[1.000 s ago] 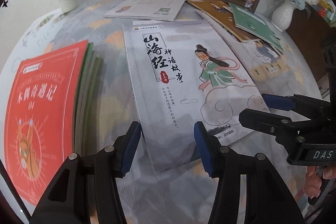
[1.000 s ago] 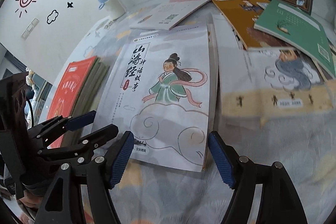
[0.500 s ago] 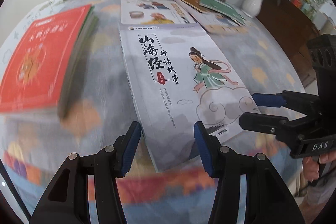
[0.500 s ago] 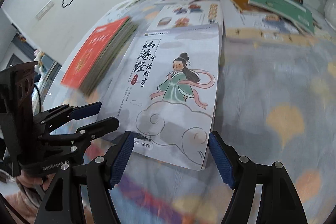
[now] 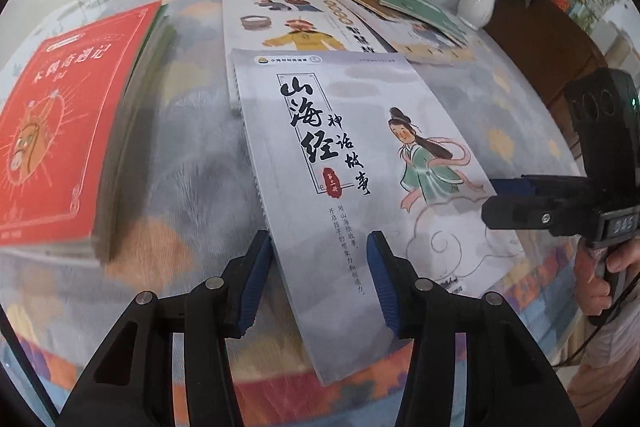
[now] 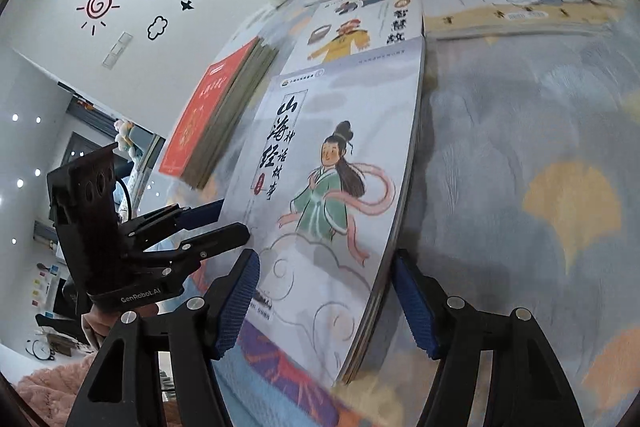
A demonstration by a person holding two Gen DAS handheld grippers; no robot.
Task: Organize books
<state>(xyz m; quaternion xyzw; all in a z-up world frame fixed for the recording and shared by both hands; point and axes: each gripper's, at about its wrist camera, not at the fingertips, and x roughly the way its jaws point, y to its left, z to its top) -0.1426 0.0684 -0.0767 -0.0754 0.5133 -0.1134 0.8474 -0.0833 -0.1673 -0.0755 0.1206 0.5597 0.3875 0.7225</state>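
left gripper (image 5: pixel 316 279) fingers closing astride grey book (image 5: pixel 360 163) | right gripper (image 6: pixel 326 303) fingers closing astride it | neither clamped

A table under a pale cloth printed with yellow ginkgo leaves (image 6: pixel 568 203) carries a red-topped book stack (image 5: pixel 68 119) at nine o'clock, scattered thin picture books (image 5: pixel 416 7) and a white ceramic vase (image 5: pixel 478 3) toward one o'clock.

Both wrist views close, angled down over the bench (image 5: pixel 500 107) from its near edge; grey book (image 5: pixel 360 155) (image 6: pixel 332 167) shared.
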